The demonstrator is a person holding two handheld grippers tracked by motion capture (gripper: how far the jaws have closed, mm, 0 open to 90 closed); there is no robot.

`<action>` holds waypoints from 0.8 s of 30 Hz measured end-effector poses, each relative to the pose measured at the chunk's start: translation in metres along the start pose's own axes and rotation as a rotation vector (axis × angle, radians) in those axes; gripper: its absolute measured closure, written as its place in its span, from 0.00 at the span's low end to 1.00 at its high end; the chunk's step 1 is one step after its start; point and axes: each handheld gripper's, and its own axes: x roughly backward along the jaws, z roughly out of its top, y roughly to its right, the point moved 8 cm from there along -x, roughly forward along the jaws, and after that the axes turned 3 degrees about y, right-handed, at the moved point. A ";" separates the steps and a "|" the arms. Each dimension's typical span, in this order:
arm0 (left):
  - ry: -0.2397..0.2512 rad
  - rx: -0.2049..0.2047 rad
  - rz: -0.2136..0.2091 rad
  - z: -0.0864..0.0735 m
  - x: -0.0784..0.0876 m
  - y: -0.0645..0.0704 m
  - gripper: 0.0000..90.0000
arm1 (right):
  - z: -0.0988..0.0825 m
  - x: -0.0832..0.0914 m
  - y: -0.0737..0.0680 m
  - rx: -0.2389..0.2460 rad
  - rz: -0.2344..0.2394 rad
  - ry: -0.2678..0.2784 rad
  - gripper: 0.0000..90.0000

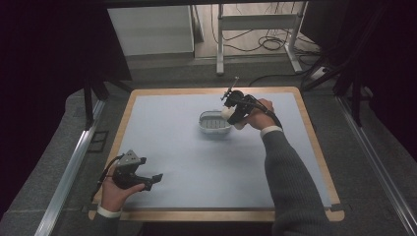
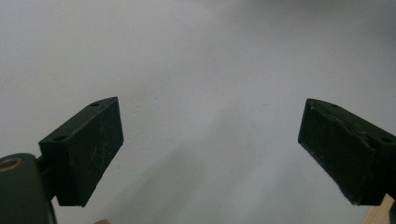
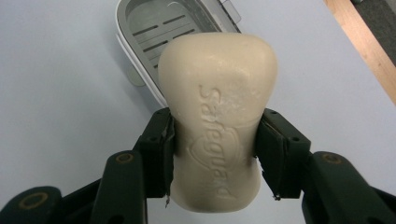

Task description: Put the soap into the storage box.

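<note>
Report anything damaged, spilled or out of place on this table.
Nothing stands out. The soap bar is squarely clamped in the right gripper beside the soap dish, which sits upright. The left gripper hangs open over bare mat.

cream soap bar [image 3: 217, 121], grey slotted dish [image 3: 154, 23], pale blue mat [image 1: 196, 162]

Cream soap bar [image 3: 217, 126], waisted shape, "Safeguard" embossed along its face, clamped at the waist between the right gripper's [image 3: 215, 154] jaws. It sits just beside the soap dish [image 3: 140, 32], off its right edge. Dish is white-grey with a slotted floor, upright.
</note>
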 end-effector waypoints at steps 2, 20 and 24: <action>-0.001 0.002 0.001 -0.001 -0.001 -0.001 0.08 | 0.002 -0.001 0.001 0.003 0.004 -0.003 0.55; -0.001 0.010 0.002 -0.001 0.000 -0.003 0.08 | 0.019 -0.018 0.001 0.062 0.007 -0.003 0.55; -0.002 0.010 0.001 -0.002 -0.001 -0.003 0.08 | 0.026 -0.026 0.000 0.100 0.008 -0.013 0.55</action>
